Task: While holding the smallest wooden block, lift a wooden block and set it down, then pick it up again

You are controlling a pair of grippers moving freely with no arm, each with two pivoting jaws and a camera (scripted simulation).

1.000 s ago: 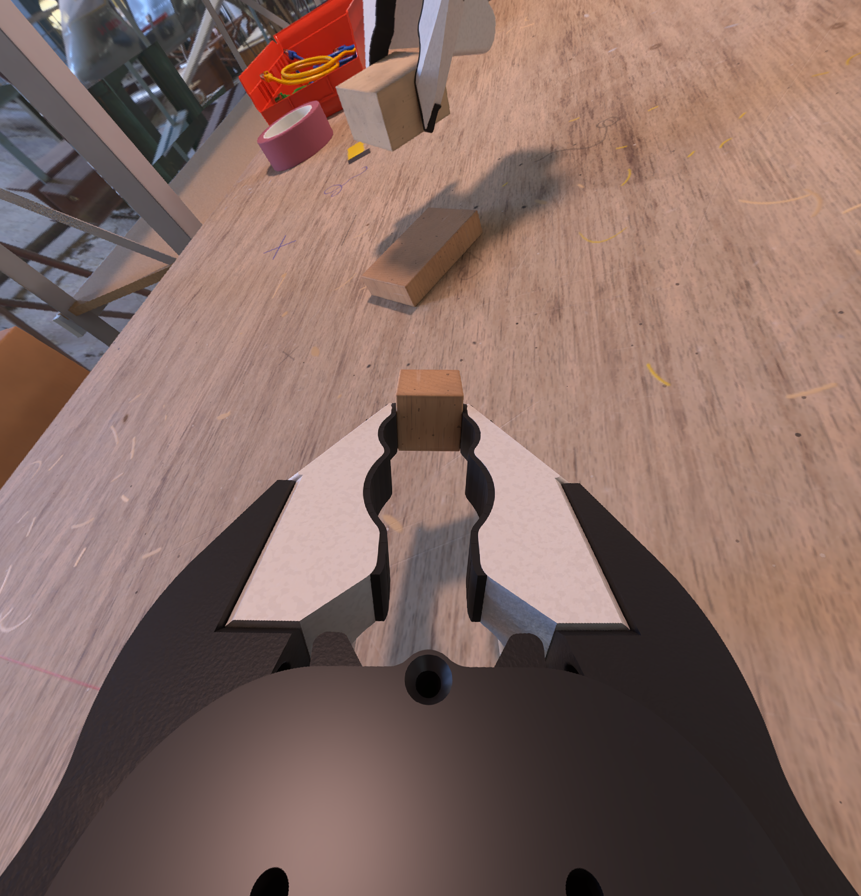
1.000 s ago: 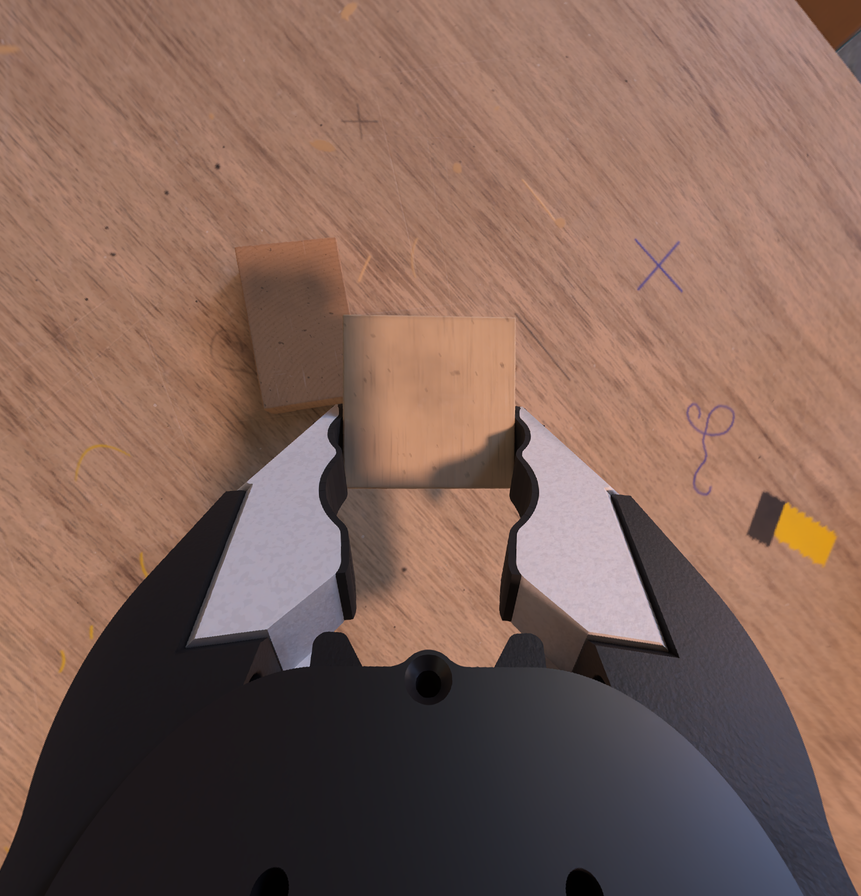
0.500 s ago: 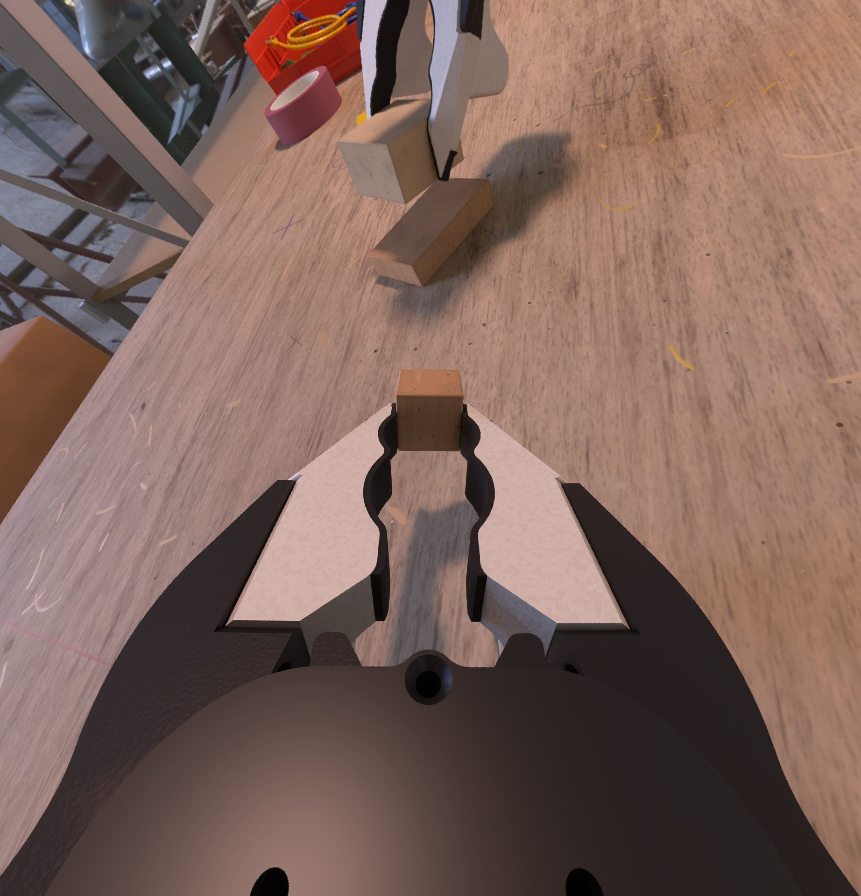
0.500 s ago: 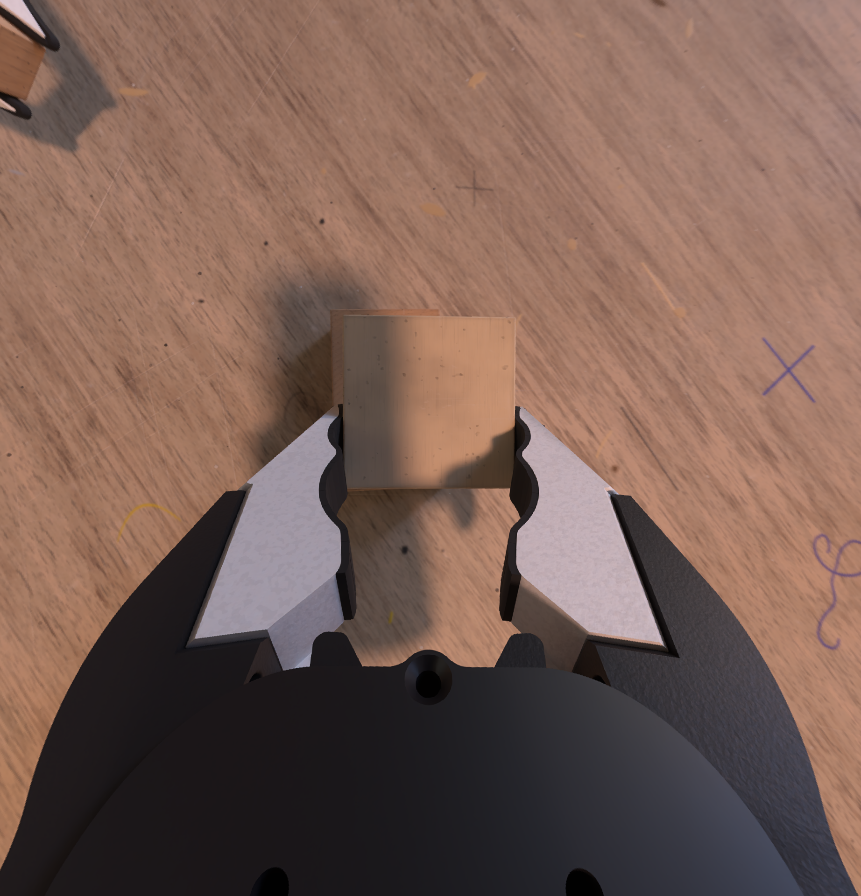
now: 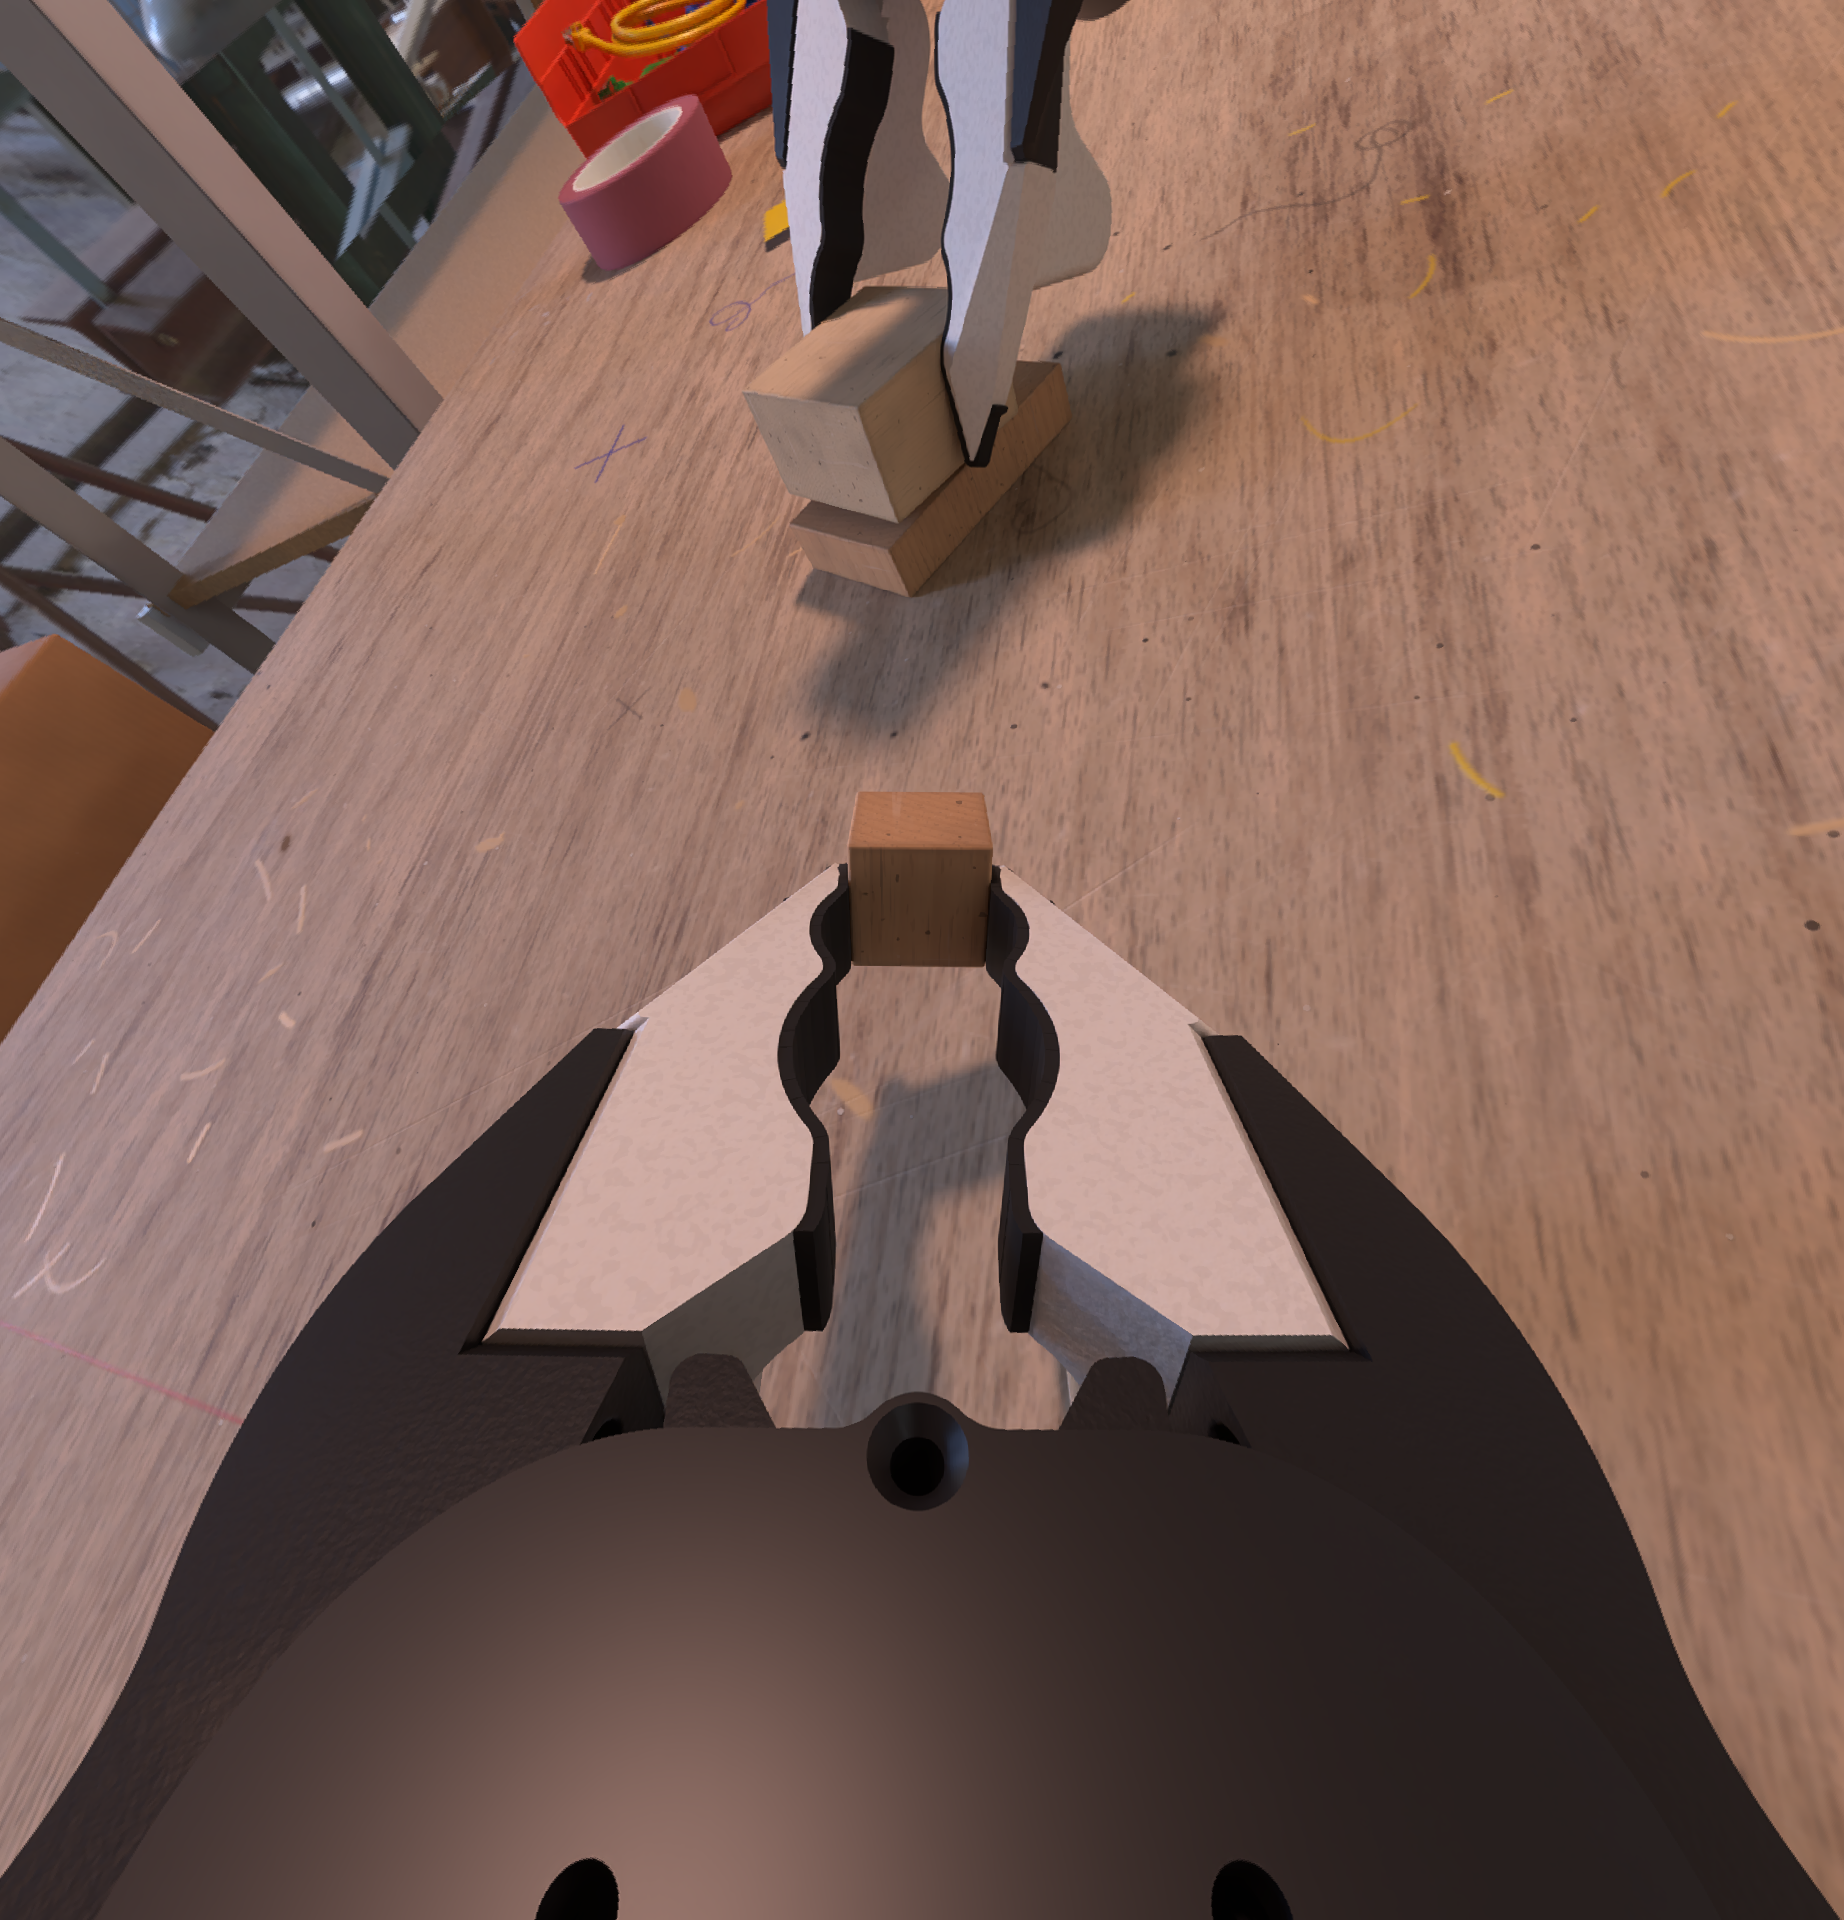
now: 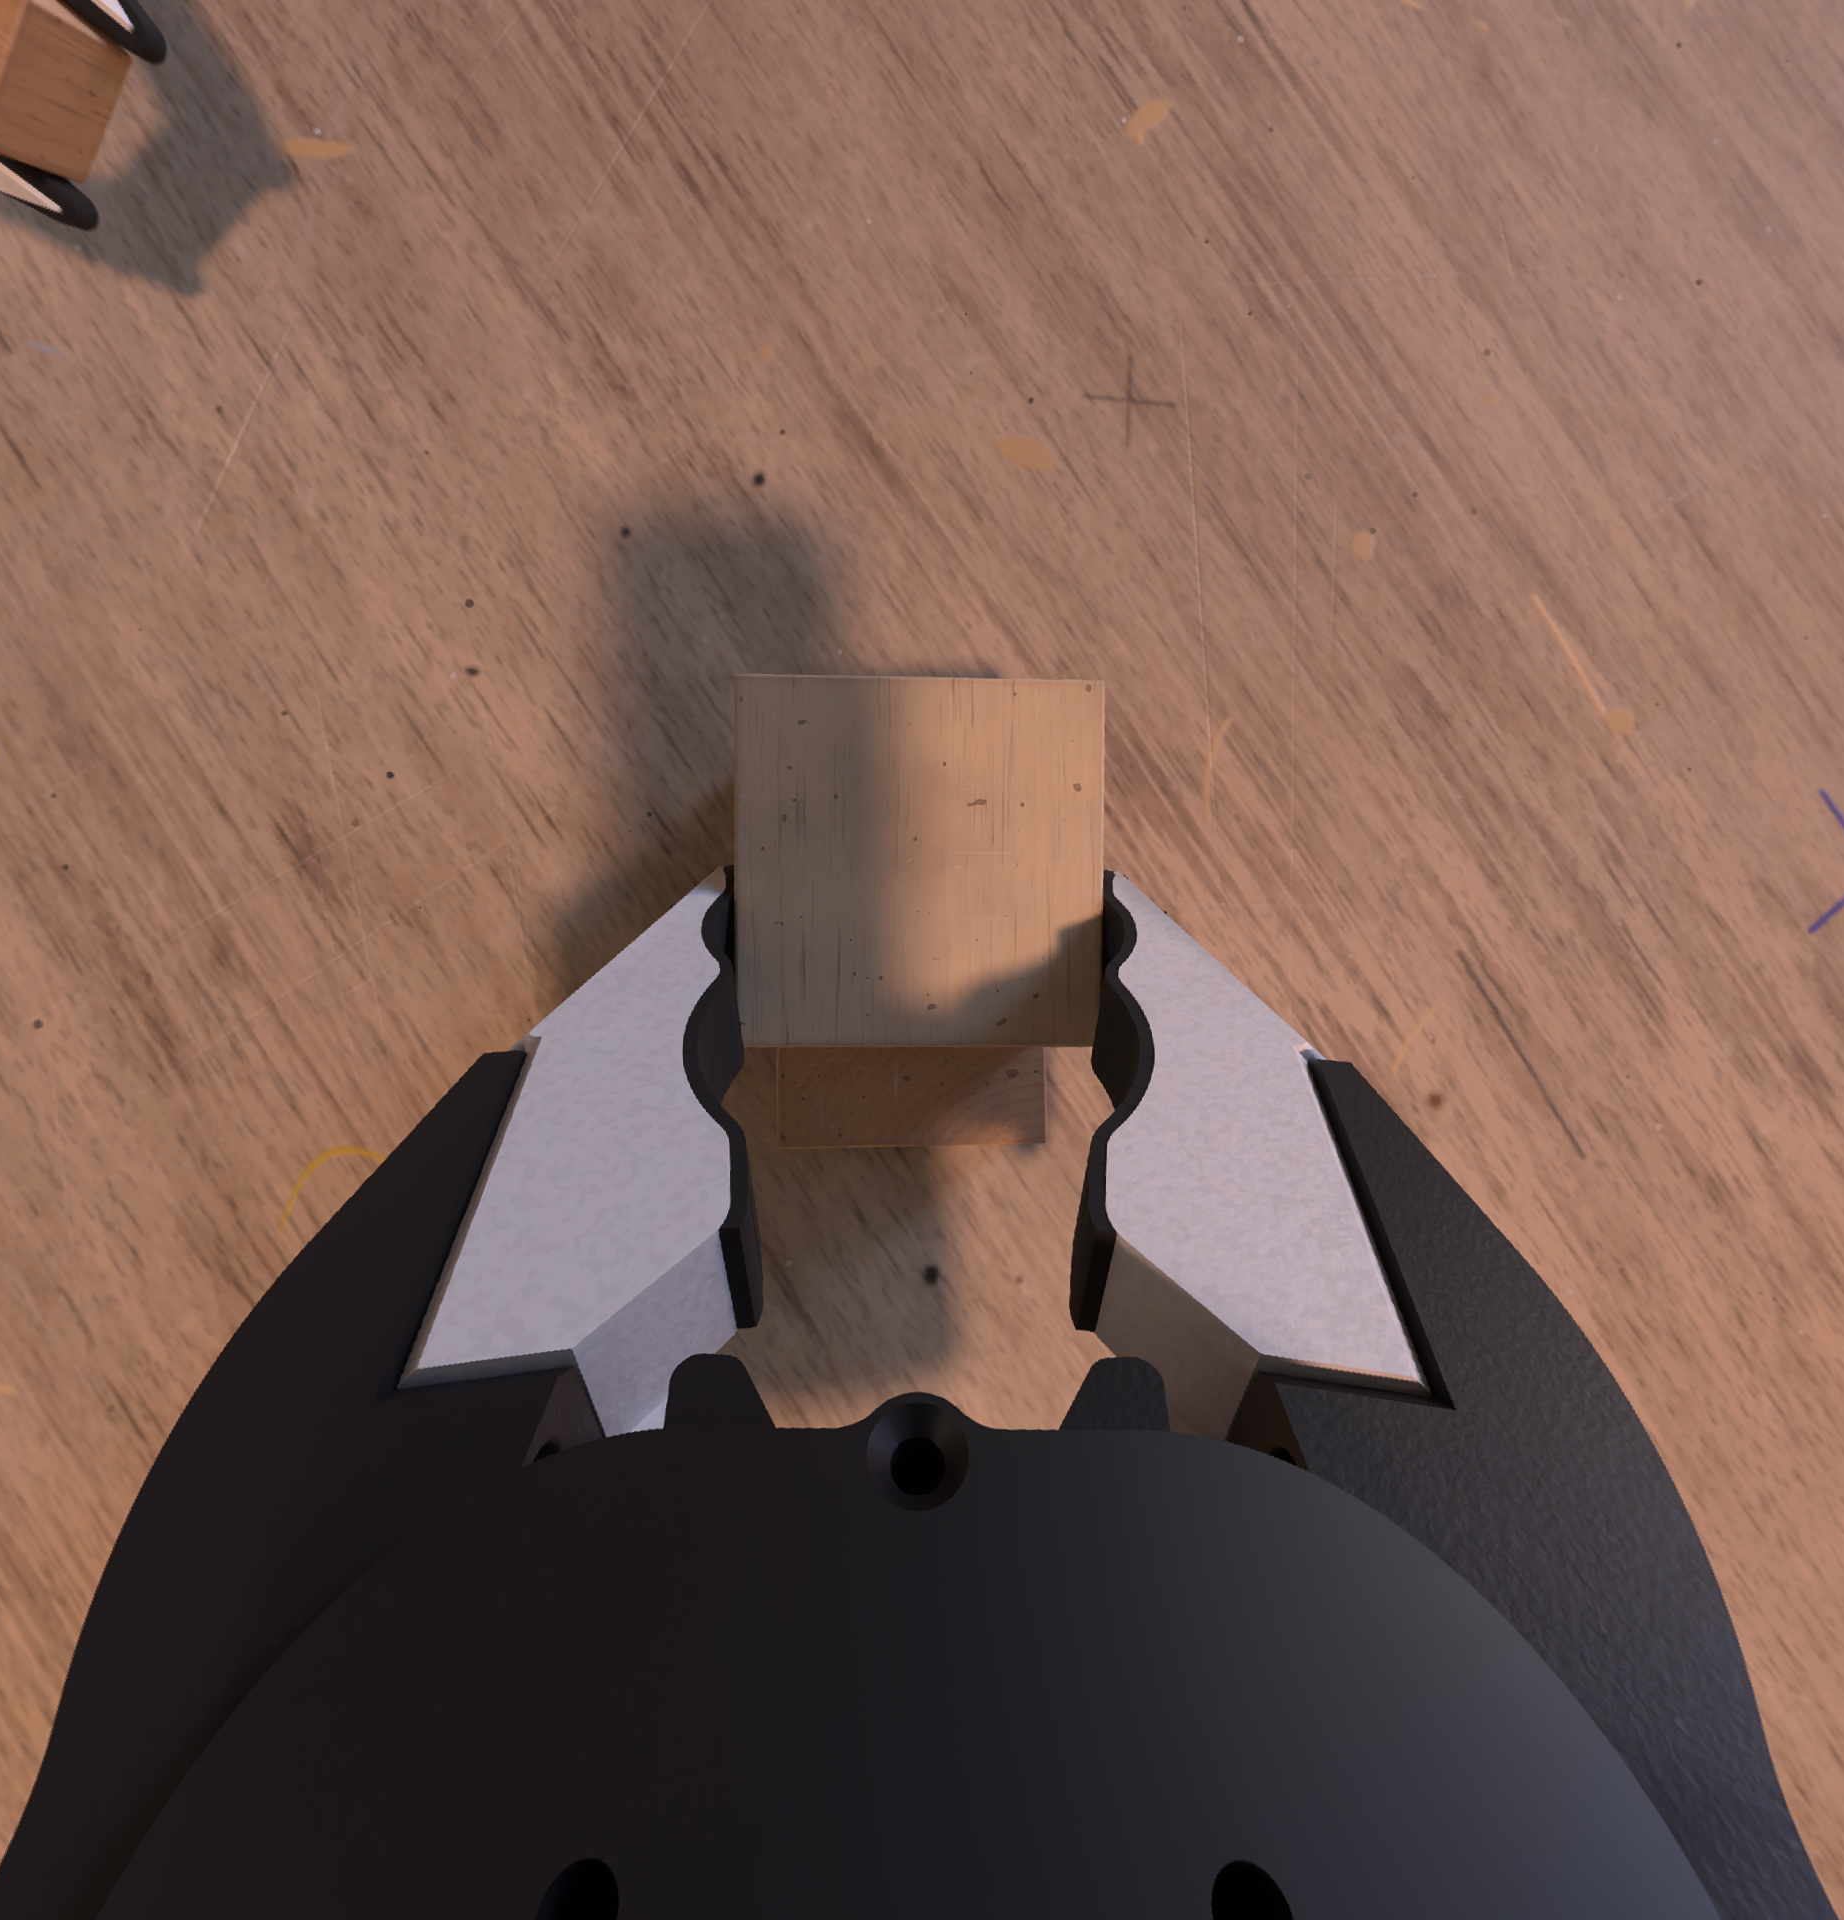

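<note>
Left wrist view: the left gripper (image 5: 919, 894) is closed on the smallest wooden block (image 5: 919, 894), pinched at the fingertips and held clear above the counter (image 5: 1417, 935). Farther off, the right gripper (image 5: 902, 405) points downward with its fingers clamped on the sides of a larger wooden block (image 5: 856, 426), which hangs directly over a flat wooden slab (image 5: 939, 520); whether the two touch cannot be told. A pink tape roll (image 5: 643, 177) and a red crate (image 5: 648, 73) stand near the counter's far edge.

Right wrist view: the right gripper (image 6: 918, 956) holds the larger wooden block (image 6: 918, 862) squarely between its tips, the flat wooden slab (image 6: 910, 1096) showing just beneath.

Step in hand, as judged: the set-down of the lifted block. The next move calls for lowering it until it rests, opening the fingers, then regrasping, while the left grip remains firm.
</note>
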